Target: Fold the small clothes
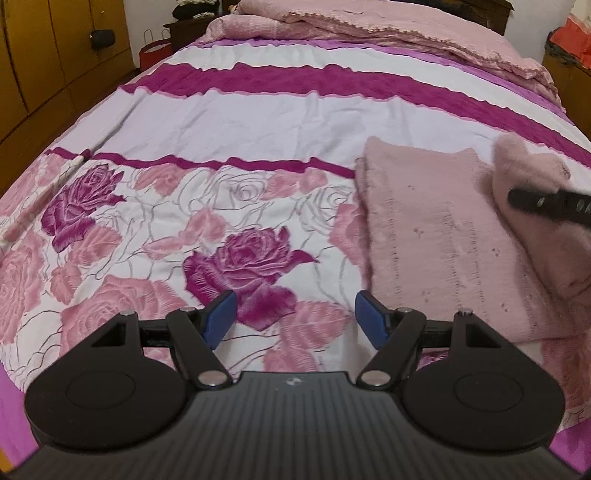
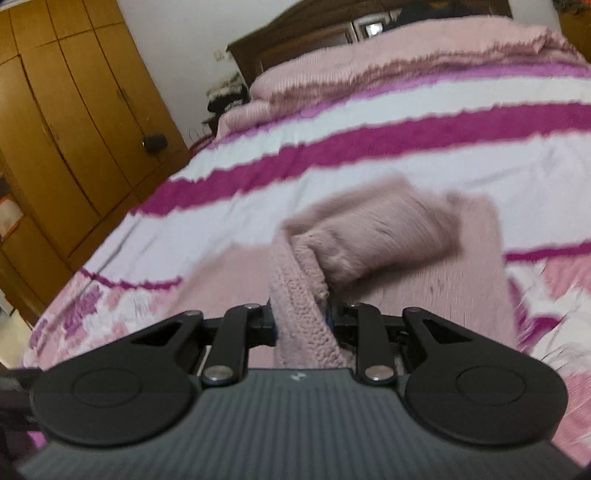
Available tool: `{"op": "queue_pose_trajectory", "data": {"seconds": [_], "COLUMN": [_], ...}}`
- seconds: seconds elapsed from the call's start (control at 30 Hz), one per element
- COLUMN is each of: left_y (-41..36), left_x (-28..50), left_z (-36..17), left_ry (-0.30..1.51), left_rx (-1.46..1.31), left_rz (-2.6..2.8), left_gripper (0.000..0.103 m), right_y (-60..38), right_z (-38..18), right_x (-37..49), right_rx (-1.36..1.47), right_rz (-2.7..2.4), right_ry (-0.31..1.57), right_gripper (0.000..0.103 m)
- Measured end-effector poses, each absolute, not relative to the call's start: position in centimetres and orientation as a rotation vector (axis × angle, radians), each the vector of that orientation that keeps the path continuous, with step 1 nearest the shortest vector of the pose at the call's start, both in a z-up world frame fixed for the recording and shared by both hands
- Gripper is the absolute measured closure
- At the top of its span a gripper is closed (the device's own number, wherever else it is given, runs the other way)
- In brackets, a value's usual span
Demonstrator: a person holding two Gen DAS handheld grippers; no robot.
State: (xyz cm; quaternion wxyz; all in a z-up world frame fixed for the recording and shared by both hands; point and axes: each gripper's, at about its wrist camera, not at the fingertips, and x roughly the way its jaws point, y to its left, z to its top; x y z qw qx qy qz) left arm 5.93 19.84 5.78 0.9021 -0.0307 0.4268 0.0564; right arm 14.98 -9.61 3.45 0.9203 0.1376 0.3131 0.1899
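A small pink knit garment (image 1: 443, 236) lies on the bed at the right in the left wrist view, partly folded. My left gripper (image 1: 295, 317) is open and empty, hovering over the flowered bedspread just left of the garment. My right gripper (image 2: 301, 321) is shut on a fuzzy edge of the pink garment (image 2: 369, 236) and holds that part lifted above the flat part. The right gripper's black arm (image 1: 550, 203) shows at the right edge of the left wrist view, with a raised fold of cloth around it.
The bed (image 1: 221, 122) carries a white, magenta-striped and rose-printed cover. A pink quilt (image 1: 369, 26) lies bunched at the head. Wooden wardrobes (image 2: 66, 122) stand along the left side. A dark headboard (image 2: 295, 33) is behind.
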Motion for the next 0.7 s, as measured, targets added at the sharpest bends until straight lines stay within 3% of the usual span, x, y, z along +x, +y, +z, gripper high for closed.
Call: {"op": "queue_pose_trajectory", "data": {"seconds": [0.4,0.5,0.6,0.7], "left_y": [22.7,23.0,23.4,23.7], "left_x": [4.7,4.3,4.1,3.7], "left_z": [6.9,7.2,7.4,7.5], "left_ry": [0.842,0.836,0.838,0.834], "left_rx": [-0.082,-0.077,-0.077,-0.079], "left_rz": [0.153,0.162,0.177,0.181], "left_gripper": [0.026,0.026,0.026,0.026], "right_y": [-7.5,-4.3,0.1,1.8], "right_z": [7.8,8.0,5.4,3.9], "right_x": [14.9,14.6,15.1,13.7], "right_rx": [0.444,0.326,0.134,0.029], "right_rz": [0.389,0.428,0.421,0.424], "right_ry": [0.546,0.558,0.684,0.631], "right_gripper": [0.079,0.079,0.076,0.073]}}
